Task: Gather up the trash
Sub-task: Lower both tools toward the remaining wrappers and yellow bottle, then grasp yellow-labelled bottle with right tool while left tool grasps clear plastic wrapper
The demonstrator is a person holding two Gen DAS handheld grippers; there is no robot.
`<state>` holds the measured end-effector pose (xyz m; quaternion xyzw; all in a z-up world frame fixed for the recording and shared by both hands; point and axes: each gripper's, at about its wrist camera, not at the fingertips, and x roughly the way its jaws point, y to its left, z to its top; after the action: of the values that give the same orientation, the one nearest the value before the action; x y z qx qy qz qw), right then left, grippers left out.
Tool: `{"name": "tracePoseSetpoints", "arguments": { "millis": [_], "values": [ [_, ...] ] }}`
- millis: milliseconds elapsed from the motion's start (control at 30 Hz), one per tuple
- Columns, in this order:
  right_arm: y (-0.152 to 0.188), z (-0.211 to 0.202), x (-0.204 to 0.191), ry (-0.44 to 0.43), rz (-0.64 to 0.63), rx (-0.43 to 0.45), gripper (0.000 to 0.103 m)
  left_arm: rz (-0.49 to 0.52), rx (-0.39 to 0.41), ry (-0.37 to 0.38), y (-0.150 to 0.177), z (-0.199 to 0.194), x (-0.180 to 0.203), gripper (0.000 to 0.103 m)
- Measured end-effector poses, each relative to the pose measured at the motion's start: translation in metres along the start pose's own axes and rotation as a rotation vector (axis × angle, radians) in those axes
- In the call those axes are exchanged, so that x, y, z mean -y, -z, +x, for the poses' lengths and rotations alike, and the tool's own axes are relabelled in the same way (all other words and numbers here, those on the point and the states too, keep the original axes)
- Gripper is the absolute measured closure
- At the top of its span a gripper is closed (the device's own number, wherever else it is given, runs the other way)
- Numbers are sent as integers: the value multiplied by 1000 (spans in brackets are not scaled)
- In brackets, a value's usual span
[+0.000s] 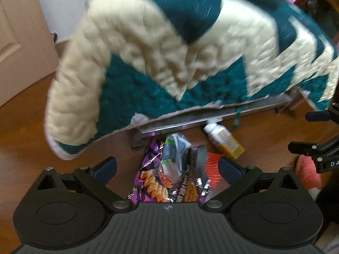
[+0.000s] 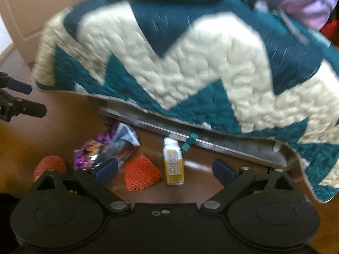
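Both tools point down at a glossy brown wood floor (image 1: 27, 131) in front of a bed or sofa draped in a quilted cover (image 1: 148, 53), teal and cream zigzag, puffy stitched texture, edge hanging over a dark frame rail (image 1: 190, 120). Left gripper (image 1: 168, 166): jaws spread wide, blue pads clear on both sides, nothing clamped; crinkled foil snack wrappers (image 1: 154, 182) lie on the floor in the gap between the fingers, purple print with orange snack graphic, plus a grey-silver crumpled pack on top. Orange foam mesh sleeve (image 1: 211, 165) sits at 3 o'clock of the wrappers, just inside the right finger. Small plastic bottle (image 1: 224, 141), white cap, yellow label, lies on its side at 1 o'clock of the pile, near the rail. Right gripper (image 2: 165, 168): jaws also spread wide, empty; the bottle (image 2: 173, 163) and the cone-shaped mesh sleeve (image 2: 142, 175) sit in its gap on the floor, not touched. Right view only: second orange mesh piece (image 2: 49, 166) at 9 o'clock of the wrappers (image 2: 106, 150), lilac padded fabric (image 2: 300, 4) on the cover at 1 o'clock. Left view only: a pink fuzzy item (image 1: 307, 173) at 3 o'clock, pale door panel (image 1: 19, 42) at 10 o'clock. Each view catches the other tool's black fingers at its frame edge. Both frames motion-blurred; label text unreadable.
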<state>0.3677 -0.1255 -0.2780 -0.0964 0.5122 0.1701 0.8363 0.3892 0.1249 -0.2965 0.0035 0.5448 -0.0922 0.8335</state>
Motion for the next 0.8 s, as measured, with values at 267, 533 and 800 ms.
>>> {"name": "tracePoseSetpoints", "arguments": {
  "millis": [267,533,800],
  "values": [
    [8,92,15,10,61,-106,14,-30,-60,14,3,85,-6,1],
    [13,161,25,34,97,-148,23,-31,-89,-43,8,147,-1,1],
    [20,205,28,37,151,-176,29,-38,-112,-82,7,185,6,2]
  ]
}}
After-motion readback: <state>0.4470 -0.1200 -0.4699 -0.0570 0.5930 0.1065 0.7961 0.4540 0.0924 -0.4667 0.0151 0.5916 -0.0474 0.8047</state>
